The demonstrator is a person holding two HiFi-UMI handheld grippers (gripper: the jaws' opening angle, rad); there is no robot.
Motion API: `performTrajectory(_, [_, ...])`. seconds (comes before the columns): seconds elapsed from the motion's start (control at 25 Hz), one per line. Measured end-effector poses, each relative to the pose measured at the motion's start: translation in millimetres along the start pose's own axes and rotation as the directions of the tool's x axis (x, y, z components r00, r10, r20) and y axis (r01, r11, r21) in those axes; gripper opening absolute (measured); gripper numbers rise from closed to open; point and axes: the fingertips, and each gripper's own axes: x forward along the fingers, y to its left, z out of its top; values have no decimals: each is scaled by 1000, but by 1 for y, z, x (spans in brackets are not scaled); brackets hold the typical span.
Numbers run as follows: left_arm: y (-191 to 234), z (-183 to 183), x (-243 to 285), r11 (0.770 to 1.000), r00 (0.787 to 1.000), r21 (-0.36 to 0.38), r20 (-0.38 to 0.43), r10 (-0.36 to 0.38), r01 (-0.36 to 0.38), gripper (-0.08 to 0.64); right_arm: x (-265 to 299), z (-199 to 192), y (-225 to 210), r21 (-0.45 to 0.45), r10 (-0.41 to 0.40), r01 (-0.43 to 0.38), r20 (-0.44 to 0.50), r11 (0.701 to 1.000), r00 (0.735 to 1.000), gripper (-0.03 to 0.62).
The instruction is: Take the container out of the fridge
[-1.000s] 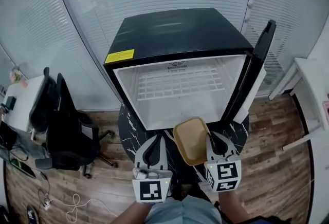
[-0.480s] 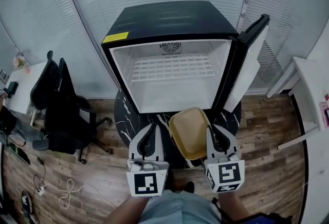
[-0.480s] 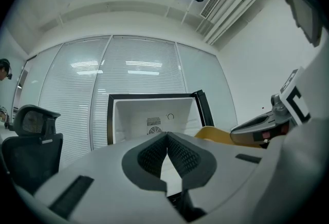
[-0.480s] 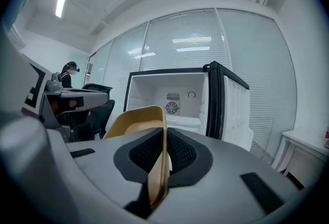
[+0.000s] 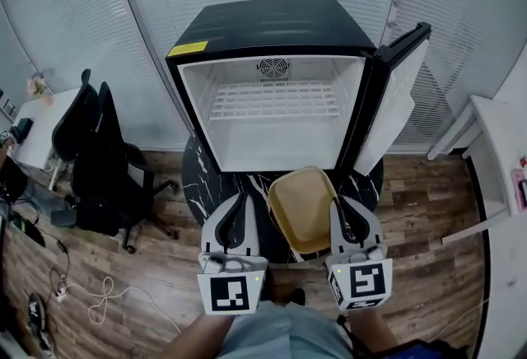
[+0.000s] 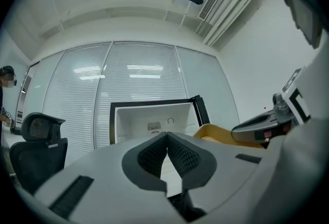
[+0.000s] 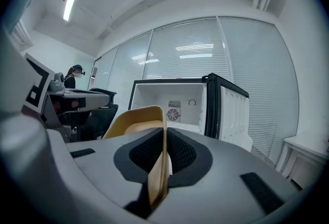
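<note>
**Tan plastic container (image 5: 302,209) drawn clear of the open black mini fridge (image 5: 272,28)**

Head view: pinched by its right rim in the right gripper (image 5: 339,214), the container has come back toward the person. It now hangs over the dark marble tabletop (image 5: 206,184), apart from the fridge; removal looks all but done. Left gripper view: the left gripper (image 6: 165,138) is closed and empty. Right gripper view: narrow jaws clamp the container's wall.

My left tongs (image 5: 240,199) and right tongs (image 5: 338,204) share pale grey, rounded shells that taper to black cross-ribbed pads (image 6: 150,156), with dark rectangular slots set into the grey. Each carries a white cube (image 5: 231,295) printed with black square markers; a small green light (image 5: 258,277) glows by the left one. I wear light blue-grey clothing (image 5: 284,341).
</note>
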Motion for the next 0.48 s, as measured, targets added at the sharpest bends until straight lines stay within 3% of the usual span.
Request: performTrajectory(0.48, [-3,5,2,1000,1000,26,6,16,-16,14,6,7,-3,4,35,-35,30,999,999,37])
